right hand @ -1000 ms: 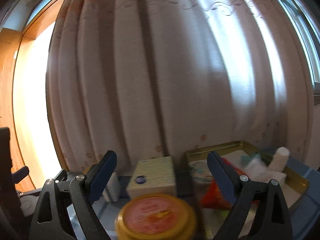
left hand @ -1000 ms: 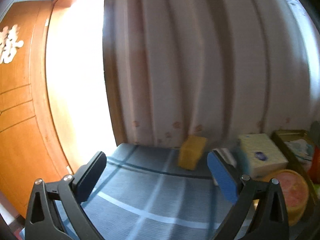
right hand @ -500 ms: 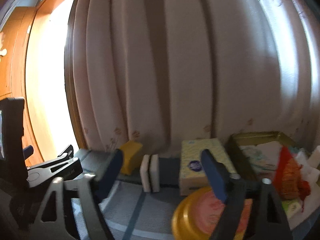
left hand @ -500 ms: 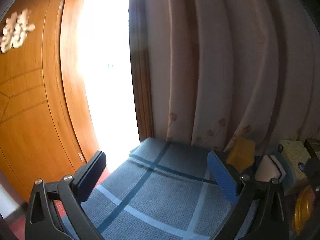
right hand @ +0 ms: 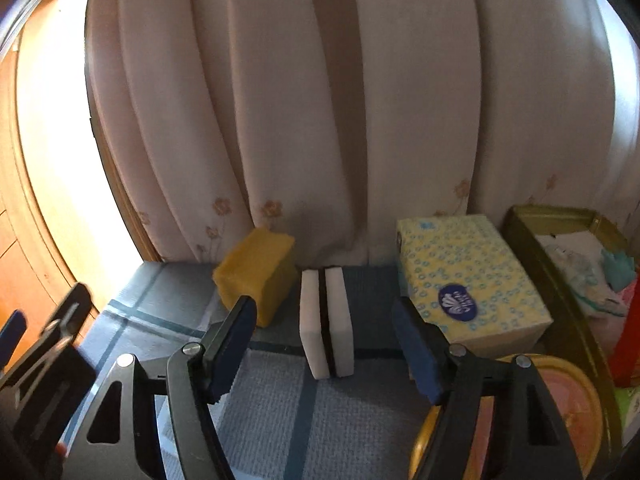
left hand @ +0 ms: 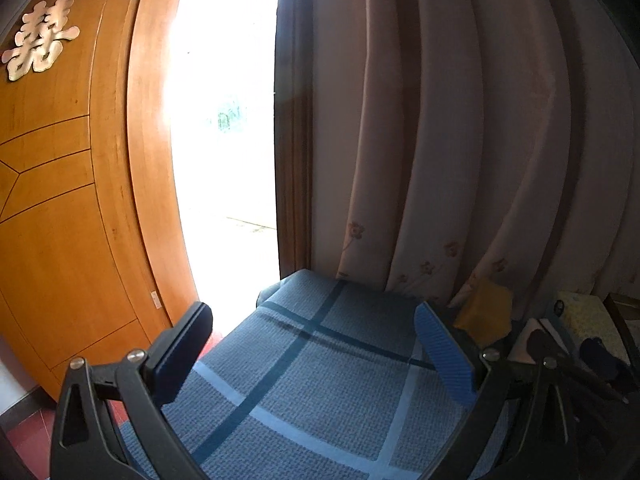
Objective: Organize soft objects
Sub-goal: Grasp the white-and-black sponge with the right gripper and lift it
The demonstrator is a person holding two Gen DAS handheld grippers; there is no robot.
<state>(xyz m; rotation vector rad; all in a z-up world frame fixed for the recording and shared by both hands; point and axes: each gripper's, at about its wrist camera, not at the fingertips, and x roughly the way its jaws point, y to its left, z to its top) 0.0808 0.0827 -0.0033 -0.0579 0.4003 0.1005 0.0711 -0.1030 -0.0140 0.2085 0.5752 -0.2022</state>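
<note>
Our right gripper [right hand: 324,340] sits wide apart and empty, lined up on the white sponge [right hand: 326,320], which stands on its edge on the blue checked cloth [right hand: 280,420], between the pads but not touching either. Our left gripper [left hand: 312,344] is also spread wide with nothing in it, hovering over bare cloth at our 9 o'clock side.

Other soft items: yellow sponge [right hand: 256,274] at 11 o'clock from the white one, leaning on the curtain [right hand: 320,100]; tissue box [right hand: 468,280] at 2 o'clock; gold tray [right hand: 532,240] with loose wrappers at 3 o'clock.

Risks as we see them:
- White sponge is tall and narrow. If one pad lands first, it likely tips flat before we close.
- Right pad runs just beside the tissue box corner. Closing could shove the box or pinch it along with the sponge.
- Sponge is compressible, so squeezing hard may bow it and let it pop out on lift.
- Yellow lid [right hand: 560,408] sits under our right finger; dropping lower could knock it.
- Our left gripper is near the table edge by the door [left hand: 60,200]; a stray sweep could drag the cloth and shift everything.
</note>
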